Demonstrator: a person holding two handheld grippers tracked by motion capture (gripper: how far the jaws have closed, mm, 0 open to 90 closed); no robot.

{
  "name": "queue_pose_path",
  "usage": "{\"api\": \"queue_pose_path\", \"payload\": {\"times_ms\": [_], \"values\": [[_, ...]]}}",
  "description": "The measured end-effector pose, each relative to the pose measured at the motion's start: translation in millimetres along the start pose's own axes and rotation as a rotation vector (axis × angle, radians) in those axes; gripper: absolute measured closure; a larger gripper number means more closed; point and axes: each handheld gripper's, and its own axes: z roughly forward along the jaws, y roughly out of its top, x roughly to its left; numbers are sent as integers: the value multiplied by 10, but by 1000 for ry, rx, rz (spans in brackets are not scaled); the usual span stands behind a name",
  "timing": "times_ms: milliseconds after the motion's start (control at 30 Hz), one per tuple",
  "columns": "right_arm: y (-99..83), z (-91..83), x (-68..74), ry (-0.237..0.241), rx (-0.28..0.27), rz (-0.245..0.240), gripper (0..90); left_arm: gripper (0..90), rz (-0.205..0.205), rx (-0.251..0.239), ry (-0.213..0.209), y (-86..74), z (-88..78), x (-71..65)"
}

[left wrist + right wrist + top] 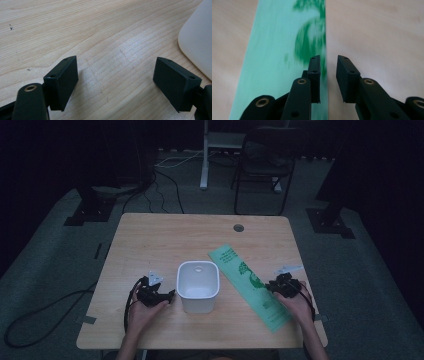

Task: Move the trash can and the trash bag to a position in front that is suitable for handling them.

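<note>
- My right claw (328, 80) hangs over the near right of the desk (150, 240), above the long edge of the green bag (248, 285).
- Its jaws stand a little apart, with a narrow gap between them. One jaw is over the bag, the other over bare wood; the bag's edge runs under the gap, and I can't tell whether either pad touches it.
- The bag lies flat and slantwise, from near the desk's middle toward the near right edge, just right of the bin (198, 285).
- The bag's print is blurred in the right gripper view.
- My left claw (117, 82) sits low over the wood just left of the bin, jaws spread wide with nothing between them.
- The white bin stands upright near the desk's middle, its wall close beside one of my left jaws but apart from it.
</note>
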Motion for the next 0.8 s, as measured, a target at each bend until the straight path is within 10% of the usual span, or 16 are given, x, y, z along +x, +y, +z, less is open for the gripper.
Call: {"api": "queue_pose_path", "payload": {"times_ms": [300,800], "values": [[496,470,13,-11,1,-19,728,207,1,0,-1,1,0,1],[579,599,38,3,35,-10,872,207,3,0,-2,2,2,3]]}}
